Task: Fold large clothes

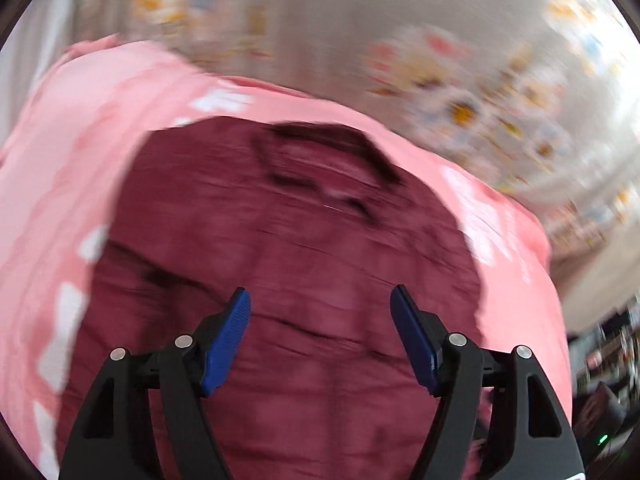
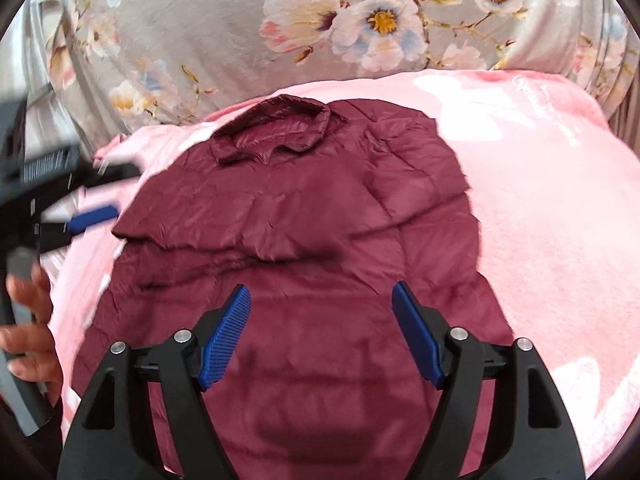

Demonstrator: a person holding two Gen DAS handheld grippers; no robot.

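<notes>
While your right gripper (image 2: pixel 321 334) hangs over the lower body of the maroon puffer jacket (image 2: pixel 304 240), its blue pads stand wide apart with nothing between them. Your left gripper (image 1: pixel 320 338) is spread just as wide in its own view, also holding nothing, above the same quilted fabric; that view is smeared by motion blur, so fine detail there cannot be read.

In the right wrist view your left gripper (image 2: pixel 94 216) shows again at nine o'clock, blurred, one blue pad just beside the jacket's left edge over the pink blanket (image 2: pixel 552 240). Your left hand (image 2: pixel 30 336) grips its handle at about eight o'clock.

The jacket lies flat on the blanket, filling the centre of both views. A sleeve or side panel is folded across the chest, making a ridge that runs from nine o'clock toward three o'clock just beyond the right gripper's pads. Further out, at twelve o'clock, the collar (image 2: pixel 276 130) lies open and slightly rumpled.

The blanket surrounds the jacket on all sides, with pale white patches in it. Beyond it, from ten to two o'clock, lies a grey bedsheet with a flower print (image 2: pixel 224 28).
</notes>
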